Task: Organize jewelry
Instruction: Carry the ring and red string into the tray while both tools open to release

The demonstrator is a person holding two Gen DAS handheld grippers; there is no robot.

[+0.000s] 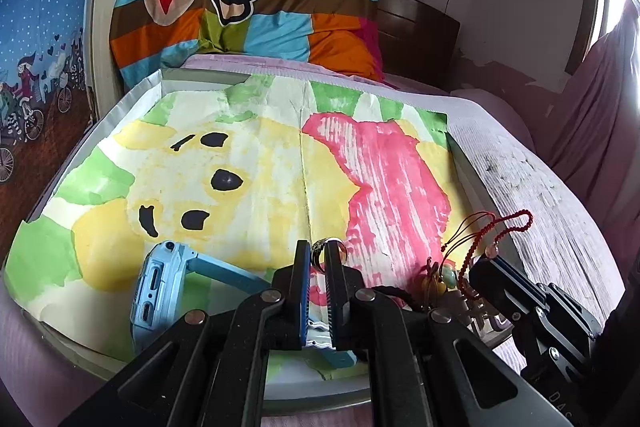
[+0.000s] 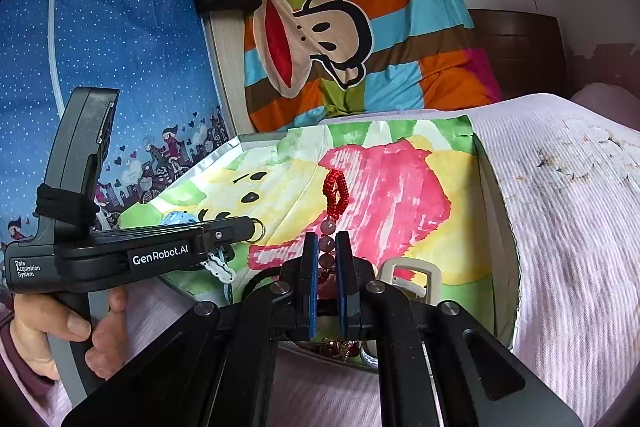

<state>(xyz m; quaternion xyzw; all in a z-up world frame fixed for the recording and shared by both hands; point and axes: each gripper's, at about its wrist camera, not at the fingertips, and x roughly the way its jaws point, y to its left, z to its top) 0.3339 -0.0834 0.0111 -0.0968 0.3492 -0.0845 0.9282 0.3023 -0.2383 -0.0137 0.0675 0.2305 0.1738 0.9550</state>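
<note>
Left tool [image 1: 317, 259] narrow, pinching a metal ring [image 1: 329, 254] at its fingertips, above the near part of the painted tray [image 1: 100, 131]. Right tool [image 2: 327, 255] nearly closed on a beaded bracelet [image 2: 329, 247]; its red knotted cord [image 2: 337, 193] sticks up past the tips. Blue watch [image 1: 160, 291] lies just left of the left tool. Charm cords [image 1: 452, 267] lie between the tools, near the tray's right wall
</note>
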